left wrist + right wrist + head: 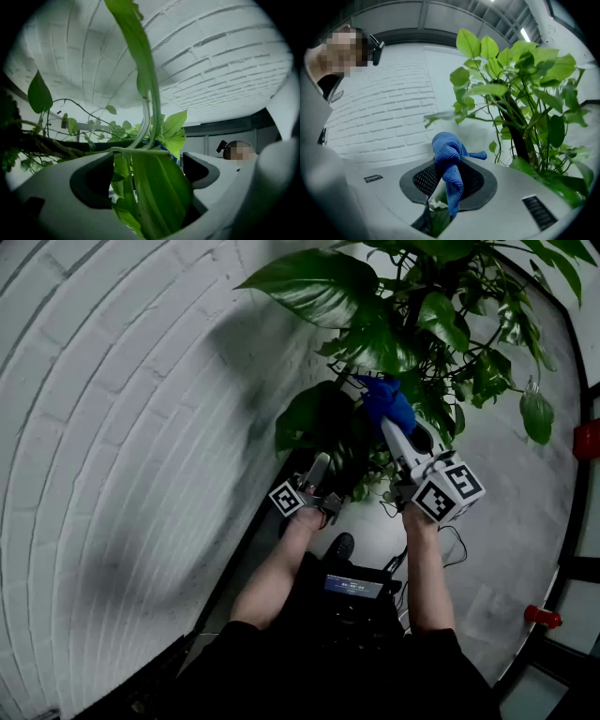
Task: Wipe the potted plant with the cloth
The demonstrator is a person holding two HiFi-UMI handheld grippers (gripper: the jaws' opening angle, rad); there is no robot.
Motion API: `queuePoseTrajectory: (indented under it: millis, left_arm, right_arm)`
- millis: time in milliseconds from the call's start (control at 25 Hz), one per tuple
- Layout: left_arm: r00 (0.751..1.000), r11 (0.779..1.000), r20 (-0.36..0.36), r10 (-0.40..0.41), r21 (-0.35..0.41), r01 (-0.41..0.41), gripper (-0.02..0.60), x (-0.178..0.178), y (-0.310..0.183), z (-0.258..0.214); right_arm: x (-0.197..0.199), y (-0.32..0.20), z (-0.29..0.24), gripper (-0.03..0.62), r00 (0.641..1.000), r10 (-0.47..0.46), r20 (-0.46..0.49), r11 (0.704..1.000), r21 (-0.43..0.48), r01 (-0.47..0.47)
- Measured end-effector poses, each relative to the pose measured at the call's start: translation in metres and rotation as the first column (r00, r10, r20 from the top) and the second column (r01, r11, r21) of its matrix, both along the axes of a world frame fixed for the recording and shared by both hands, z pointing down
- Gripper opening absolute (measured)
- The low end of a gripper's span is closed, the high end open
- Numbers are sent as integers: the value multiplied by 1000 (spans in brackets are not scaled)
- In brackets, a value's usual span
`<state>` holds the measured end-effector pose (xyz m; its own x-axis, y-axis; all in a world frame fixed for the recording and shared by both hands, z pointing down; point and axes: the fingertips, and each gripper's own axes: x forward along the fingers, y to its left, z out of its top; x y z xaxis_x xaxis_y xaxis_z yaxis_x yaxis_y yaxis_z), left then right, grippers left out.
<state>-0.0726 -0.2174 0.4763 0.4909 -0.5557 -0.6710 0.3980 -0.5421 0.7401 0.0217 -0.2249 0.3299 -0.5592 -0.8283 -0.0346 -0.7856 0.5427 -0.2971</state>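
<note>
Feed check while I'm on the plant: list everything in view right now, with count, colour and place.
potted plant: one, green leaves, top right of the head view, by the wall; pot hidden
cloth: one, blue, bunched in the right gripper, against the foliage
leaf: one, green, between the left gripper's jaws
brick wall: one, white, left side
red items: two, right edge; too small to identify
cable: one, dark, on the pale floor
waist unit: one, black, lit screen, bottom centre
left gripper: one, grey, jaws apart around the leaf
right gripper: one, pale grey, shut on the cloth
forearms: two, bare, bottom centre
</note>
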Motion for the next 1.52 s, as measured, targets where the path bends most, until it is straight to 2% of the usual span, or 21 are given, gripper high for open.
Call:
queuePoseTrajectory:
  millis: [120,240,400,720,880,960,1040,1120,1200,1240,1320,1400,1520]
  left_arm:
    - [996,999,-82,46,-13,-47,477,-4,-8,-3]
    - [989,995,-116,89,-22,-92,476,-7,-15,-4]
    - [980,991,-147,131,-15,-134,472,-7,-17,-14]
    - [986,988,-60,157,10,-157,472,-7,-18,-18]
    - [987,988,-27,156,2,-156,472,-7,-19,-13]
    - [987,987,-14,160,-1,-160,472,-7,-18,-11]
    - [987,987,-11,162,1,-162,472,-9,-17,-12]
    - [986,986,-10,164,4,-164,472,-13,-16,-14]
    - [987,987,-13,163,5,-162,472,-19,-15,-16]
    - [987,987,-14,160,5,-160,472,-22,-14,-17]
    - [988,988,-22,154,5,-154,472,-26,-13,-18]
    - [988,988,-38,152,2,-152,471,-28,-12,-21]
    - [987,988,-57,152,7,-152,469,-30,-11,-26]
  right_arm:
    - [-25,-28,57,96,999,-25,-37,993,-114,21]
    - [-37,-32,100,95,999,-35,-26,978,-208,28]
    - [-42,-15,131,97,999,-42,-23,962,-271,35]
    - [-51,34,168,95,983,-133,-125,929,-361,80]
    - [-49,68,180,95,979,-164,-119,896,-434,97]
    - [-45,86,172,95,981,-164,-99,890,-444,104]
    - [-37,100,148,95,987,-152,-56,900,-421,115]
    - [-27,108,108,95,992,-122,16,926,-359,119]
    - [-12,107,57,95,995,-79,57,963,-252,91]
    - [-6,104,32,95,997,-60,49,980,-188,68]
    - [-2,91,-8,95,999,-28,-18,998,-62,27]
    - [-9,69,-20,95,992,-8,-126,1000,7,9]
    - [-38,26,14,95,969,-52,-243,999,-26,47]
